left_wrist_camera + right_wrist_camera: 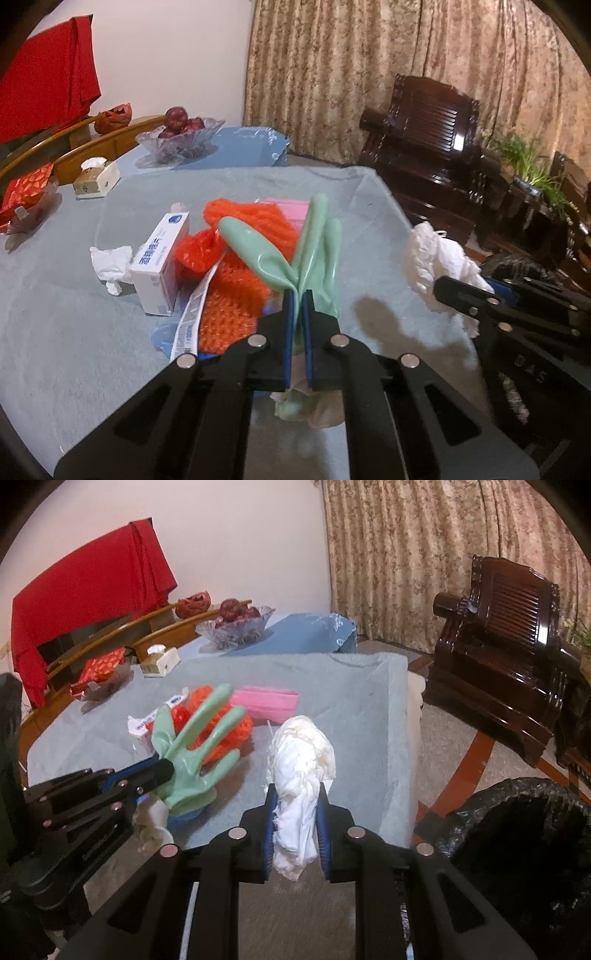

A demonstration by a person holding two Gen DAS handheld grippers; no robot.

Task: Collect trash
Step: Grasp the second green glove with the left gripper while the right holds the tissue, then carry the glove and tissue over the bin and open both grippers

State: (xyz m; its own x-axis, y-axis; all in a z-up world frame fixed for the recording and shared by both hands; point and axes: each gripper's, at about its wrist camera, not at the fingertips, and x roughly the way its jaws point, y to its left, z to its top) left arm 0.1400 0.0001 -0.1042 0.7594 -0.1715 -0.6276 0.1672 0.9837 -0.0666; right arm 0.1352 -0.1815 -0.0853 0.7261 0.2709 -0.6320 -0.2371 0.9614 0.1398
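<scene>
My left gripper (298,295) is shut on the cuff of a pale green rubber glove (314,251), whose fingers point up and away over the table. In the right wrist view the same left gripper (166,770) holds the glove (188,764) at the left. My right gripper (295,794) is shut on a crumpled white cloth wad (303,760), lifted above the table's near right part. On the blue-grey tablecloth (74,314) lie an orange mesh net (236,295), a white carton (159,266), a crumpled tissue (110,262) and a pink pack (266,701).
A bin lined with a black bag (480,805) stands on the floor to the right of the table. A glass fruit bowl (181,140) and a tissue box (98,177) sit at the far side. A dark wooden armchair (509,635) stands by the curtain.
</scene>
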